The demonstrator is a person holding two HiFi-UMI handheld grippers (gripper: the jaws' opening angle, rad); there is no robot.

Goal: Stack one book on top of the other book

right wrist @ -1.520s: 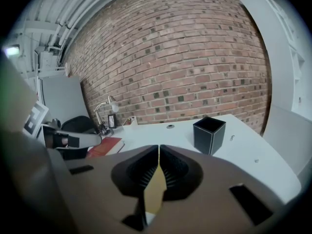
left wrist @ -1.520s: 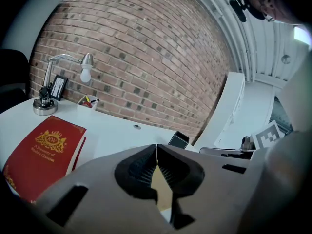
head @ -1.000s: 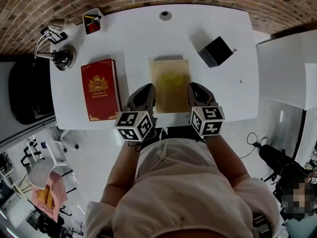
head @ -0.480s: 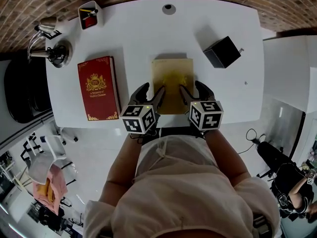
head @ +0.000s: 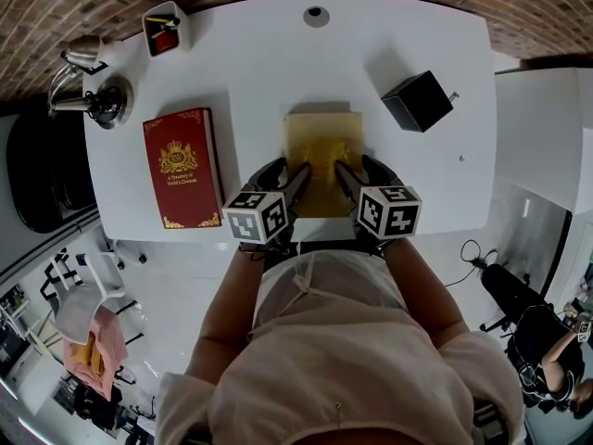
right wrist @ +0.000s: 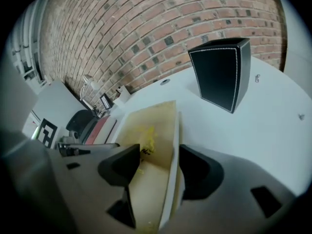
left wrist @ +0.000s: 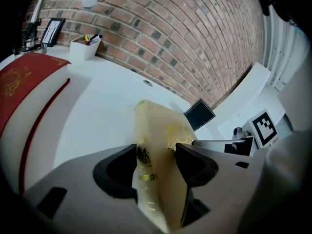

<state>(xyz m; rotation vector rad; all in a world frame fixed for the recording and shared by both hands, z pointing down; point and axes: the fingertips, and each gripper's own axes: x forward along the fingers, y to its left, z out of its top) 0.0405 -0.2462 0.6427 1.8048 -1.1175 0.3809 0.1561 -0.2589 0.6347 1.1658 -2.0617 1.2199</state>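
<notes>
A yellow book (head: 320,142) lies flat at the middle of the white table (head: 259,72), and a red book (head: 181,167) lies to its left. My left gripper (head: 290,172) straddles the yellow book's near left edge; in the left gripper view the spine (left wrist: 156,126) stands between the jaws of the left gripper (left wrist: 156,152). My right gripper (head: 357,168) straddles the near right edge (right wrist: 151,126) in the same way. Both grippers' jaws have just been opening and now stand wide, with the book's edges between them. The book rests on the table.
A black box (head: 418,100) stands at the back right of the yellow book. A white pen cup (head: 167,33) and a desk lamp (head: 93,91) are at the back left. A round cable hole (head: 316,13) sits at the far edge. The person's body is at the near edge.
Both grippers were shut just short of the yellow book. Their jaws have opened wide and the grippers have come down and forward over the book's left and right edges.
</notes>
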